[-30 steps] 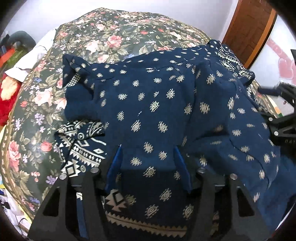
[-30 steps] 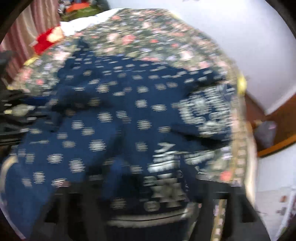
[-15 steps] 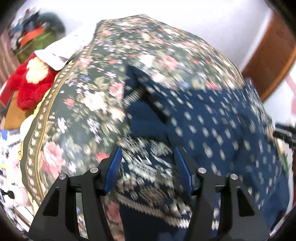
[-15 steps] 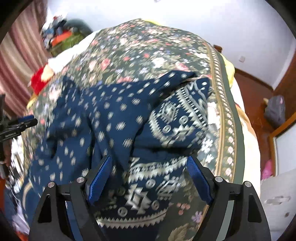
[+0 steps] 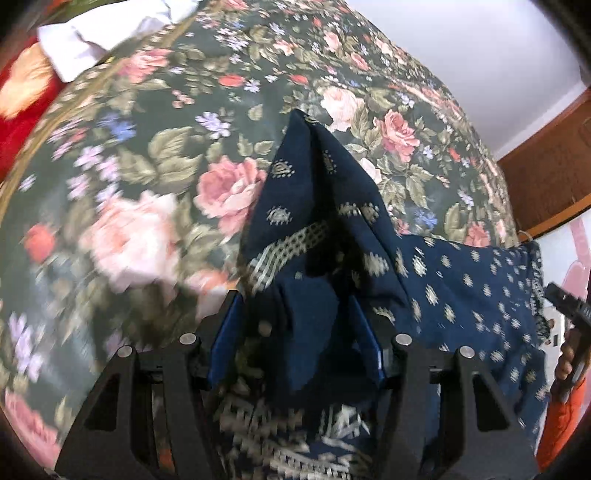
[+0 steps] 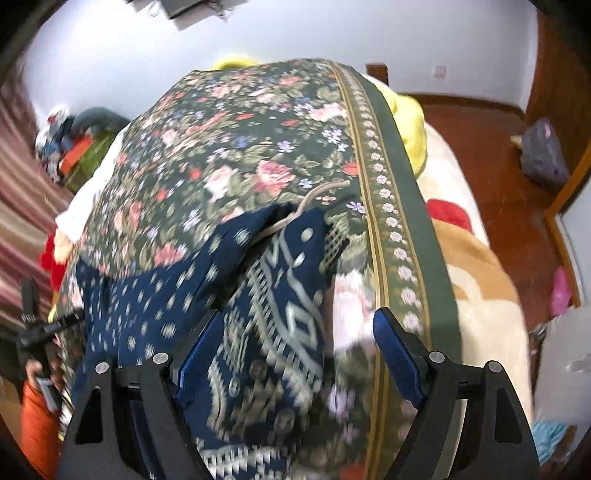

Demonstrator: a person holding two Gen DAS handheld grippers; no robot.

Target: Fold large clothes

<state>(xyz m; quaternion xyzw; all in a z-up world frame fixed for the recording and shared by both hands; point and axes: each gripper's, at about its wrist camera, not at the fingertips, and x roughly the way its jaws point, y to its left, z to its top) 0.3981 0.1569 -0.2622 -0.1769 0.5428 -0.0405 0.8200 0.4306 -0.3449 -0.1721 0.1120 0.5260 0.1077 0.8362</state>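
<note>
A large navy garment with cream dots and patterned bands (image 5: 461,280) lies on the floral bedspread (image 5: 155,162). My left gripper (image 5: 297,332) is open, its blue pads either side of a raised fold of the garment. In the right wrist view the same garment (image 6: 177,299) spreads to the left, with its patterned band (image 6: 280,317) and a pale drawstring (image 6: 314,203) near the middle. My right gripper (image 6: 291,347) is open wide over the band; its left pad touches the cloth, its right pad is over the bedspread (image 6: 258,125).
A white cloth (image 5: 107,33) and a red plush thing (image 5: 22,96) lie at the bed's far left. The bed's bordered edge (image 6: 399,229) runs beside a yellow and cream blanket (image 6: 476,295). A wooden floor with a grey bag (image 6: 543,155) is at right.
Both grippers have dropped lower and closer to the garment's outer corners. The left view swung leftward over the bedspread; the right view swung toward the bed's edge. Both grippers stay open.
</note>
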